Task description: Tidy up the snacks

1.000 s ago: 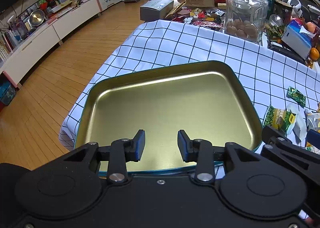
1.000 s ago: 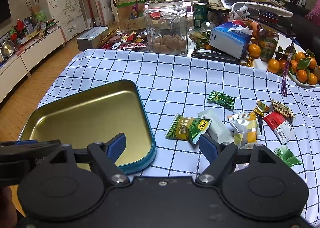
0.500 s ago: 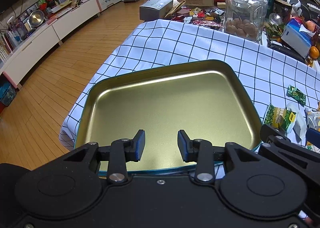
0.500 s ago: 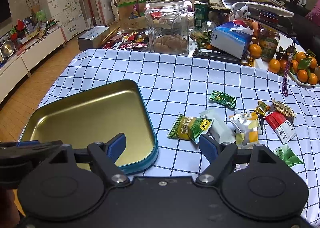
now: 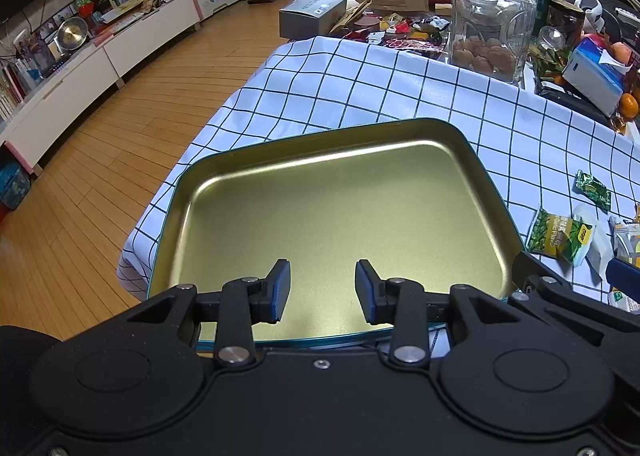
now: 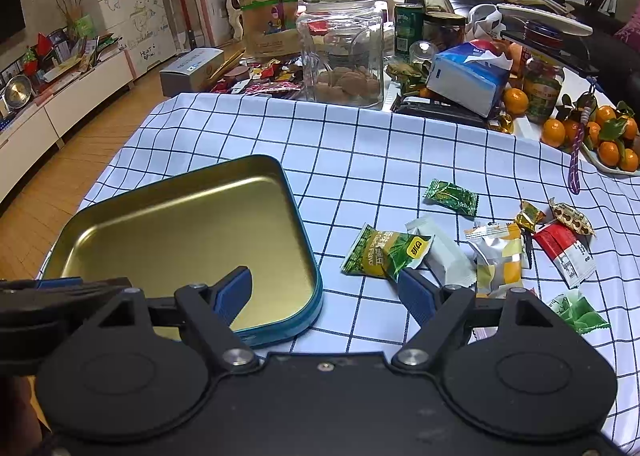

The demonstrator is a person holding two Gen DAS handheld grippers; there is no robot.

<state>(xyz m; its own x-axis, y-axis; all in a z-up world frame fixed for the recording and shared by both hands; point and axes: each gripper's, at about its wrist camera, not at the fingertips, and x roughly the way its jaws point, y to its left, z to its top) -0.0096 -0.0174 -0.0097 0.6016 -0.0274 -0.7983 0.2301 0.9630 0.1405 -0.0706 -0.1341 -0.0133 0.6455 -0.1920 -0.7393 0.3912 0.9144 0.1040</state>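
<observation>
Snacks [image 6: 472, 248] lie loose on the checked cloth [image 6: 360, 144] of the counter, right of the tin [image 6: 180, 232] — a green garlic-flavour packet [image 6: 380, 254] nearest it, a white one touching that, then yellow, red and small green wrappers. Tin sits at the counter's left edge, gold inside bare, teal rim. Left gripper [image 5: 322, 288] hangs over the tin's near side, fingers apart, holding nothing. Right gripper [image 6: 326, 292] — fingers wide, empty — straddles the tin's right corner and the green packet. Cookie jar [image 6: 340, 56] and oranges [image 6: 608, 136] crowd the far side.
</observation>
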